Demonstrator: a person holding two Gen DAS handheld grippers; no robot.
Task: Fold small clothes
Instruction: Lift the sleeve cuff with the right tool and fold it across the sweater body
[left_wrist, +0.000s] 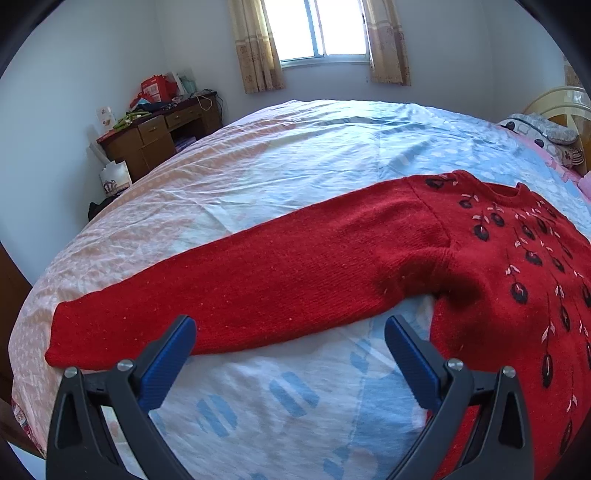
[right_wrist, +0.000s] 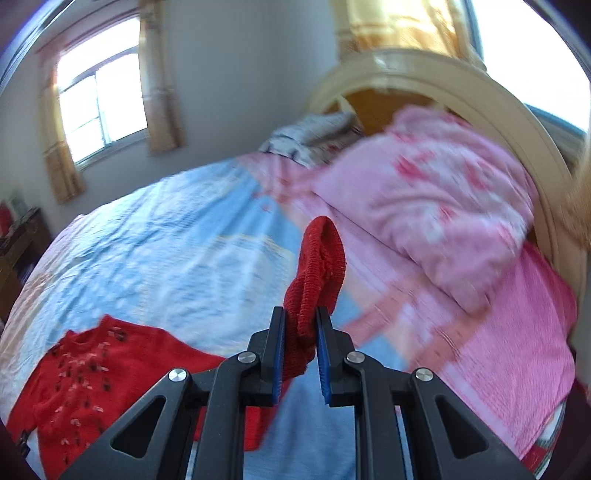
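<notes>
A big bed (left_wrist: 295, 155) fills the room. Its sheet is thin and a bit wrinkled, with blue, white and pale pink patches. A puffy pink pillow (right_wrist: 436, 206) sits by the curved cream headboard (right_wrist: 480, 96).

On the bed lies a red sweater (left_wrist: 498, 266). It is flat, front up, with dark little berries and pale leaves sewn down its chest. The wool looks thick, fuzzy and soft. I think it is light, floppy and not slippery, so it will bend where you pull it and sag where you do not.

In the left camera, one long sleeve (left_wrist: 240, 288) lies straight out from the body toward 9 o'clock, and its cuff sits near the bed's edge. The left claw (left_wrist: 291, 332) hangs just over this sleeve with its blue ribbed pads wide apart. Nothing is in it. A good place to pinch, I think, is the cuff, or the shoulder seam, so the sleeve can fold over the chest.

In the right camera, the body of the sweater lies at about 8 o'clock. The right claw (right_wrist: 301, 328) is squeezed narrow on the other cuff (right_wrist: 317, 266). The knit bunches between the blue pads and pokes up past them toward 12 o'clock, off the bed. This view is blurry, so small things there are hard to make out.
</notes>
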